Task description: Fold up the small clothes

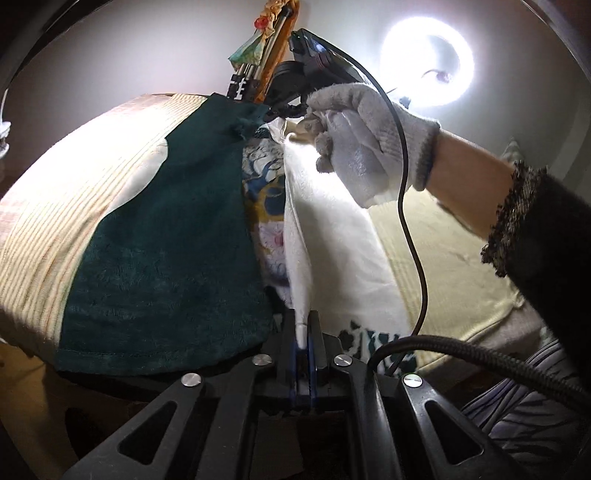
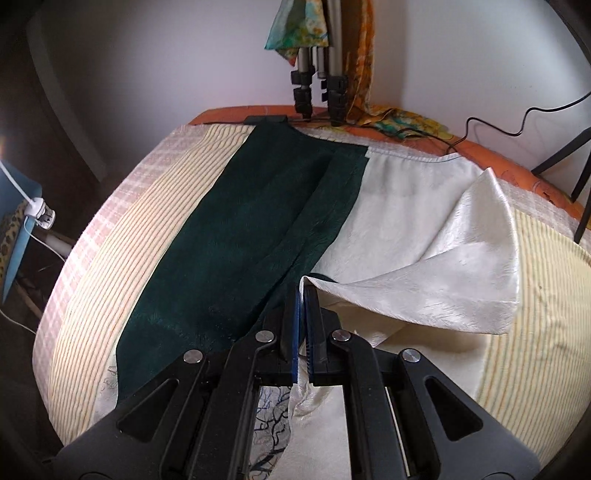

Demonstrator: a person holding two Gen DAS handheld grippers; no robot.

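Note:
A garment of dark green cloth [image 1: 162, 236] and shiny white cloth [image 1: 340, 236] lies on a striped bedcover [image 1: 66, 206]. My left gripper [image 1: 303, 332] is shut on a raised fold of the white cloth, which runs taut up to the far side. There a gloved hand [image 1: 362, 147] holds the other gripper at the cloth's far end. In the right wrist view my right gripper [image 2: 303, 295] is shut on a corner of the white cloth [image 2: 436, 273], lifted above the green cloth [image 2: 258, 229]. A patterned lining [image 1: 269, 206] shows under the fold.
A tripod's legs [image 2: 317, 88] with a coloured scarf [image 2: 299, 29] stand at the bed's far edge. A ring light [image 1: 426, 62] glares at the upper right. A black cable [image 1: 406, 206] hangs across the left wrist view. A blue box [image 2: 18, 229] sits left of the bed.

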